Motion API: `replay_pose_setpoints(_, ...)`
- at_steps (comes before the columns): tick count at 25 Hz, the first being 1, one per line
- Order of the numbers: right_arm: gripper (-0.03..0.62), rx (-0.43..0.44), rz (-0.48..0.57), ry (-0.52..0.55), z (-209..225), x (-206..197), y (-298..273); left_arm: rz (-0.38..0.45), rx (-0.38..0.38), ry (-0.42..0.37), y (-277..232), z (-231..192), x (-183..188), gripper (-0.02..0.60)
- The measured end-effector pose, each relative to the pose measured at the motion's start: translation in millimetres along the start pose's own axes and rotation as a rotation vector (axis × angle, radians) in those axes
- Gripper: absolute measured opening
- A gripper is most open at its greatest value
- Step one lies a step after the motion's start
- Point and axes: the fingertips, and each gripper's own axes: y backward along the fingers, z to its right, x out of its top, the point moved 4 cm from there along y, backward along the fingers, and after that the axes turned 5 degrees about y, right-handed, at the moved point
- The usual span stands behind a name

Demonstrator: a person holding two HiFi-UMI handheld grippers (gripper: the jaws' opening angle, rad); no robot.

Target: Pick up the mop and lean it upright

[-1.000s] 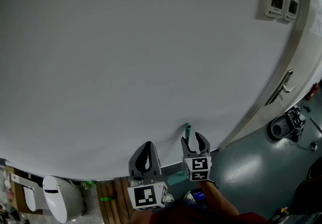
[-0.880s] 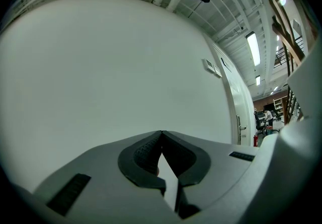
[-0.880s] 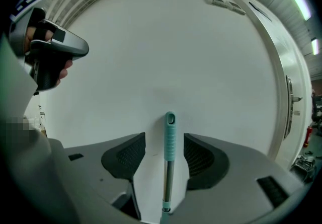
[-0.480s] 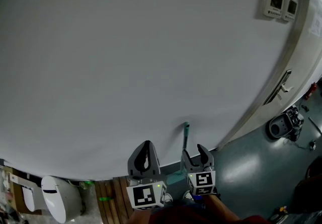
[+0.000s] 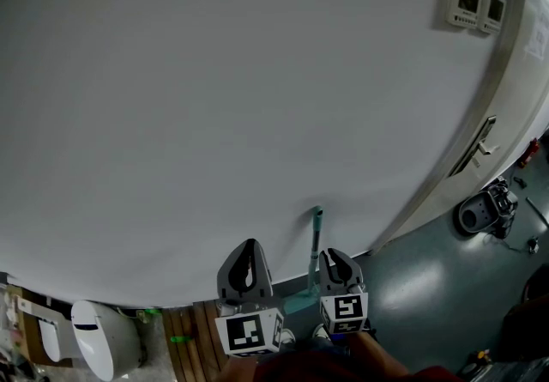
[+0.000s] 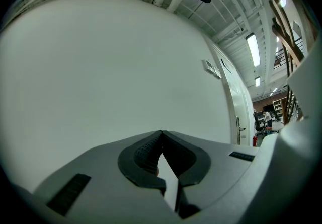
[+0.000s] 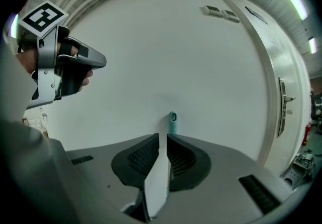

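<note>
Since one second ago the right tool (image 5: 337, 257) has come back from the mop (image 5: 315, 243), lower in the head view, and its jaws have just been closing with nothing between them, while the left tool (image 5: 250, 245) has kept its place. From the head view, the mop stands upright with its thin handle against the white wall (image 5: 214, 97), its teal end on top, at the edge of the grey floor (image 5: 429, 286) where floor and wall meet. The right tool is just beside the handle, on its right, and does not touch it. The left tool is on the other side of the handle, a little apart, with its jaws together. A pale door (image 5: 515, 114) with a lever handle (image 5: 483, 144) is at the right, and two small wall panels (image 5: 476, 3) sit in the upper right corner. In the left gripper view, the left tool (image 6: 161, 132) has its jaw tips touching and grips nothing; beyond it are only the wall (image 6: 100, 67) and, far right, the door (image 6: 236, 112). In the right gripper view, the right tool (image 7: 161, 136) has its jaws almost together, with a narrow slit left between them, and the pads press on nothing. The teal end of the mop (image 7: 172, 122) shows just above the jaw tips, farther away, resting on the wall. The left tool (image 7: 100, 61) is at the upper left, held in a hand (image 7: 30, 59).
</note>
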Motion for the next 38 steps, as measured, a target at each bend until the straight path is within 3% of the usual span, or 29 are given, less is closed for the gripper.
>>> replay_pose_setpoints(4,0.019,0.003,-0.016,0.003,-3,0,-1,-0.001,-0.002,-0.001,1,0,0,0.014)
replay_pose_setpoints(14,0.017,-0.007,-0.003,0.007,-1,10,3,-0.003,-0.004,0.000,2,2,-2,0.014)
replay_pose_setpoints(29,0.017,-0.005,0.201,-0.010,19,122,34,-0.013,-0.017,0.004,1,9,-9,0.014)
replay_pose_setpoints(38,0.017,-0.014,0.211,0.010,22,131,38,-0.008,-0.034,0.016,0,16,-8,0.014)
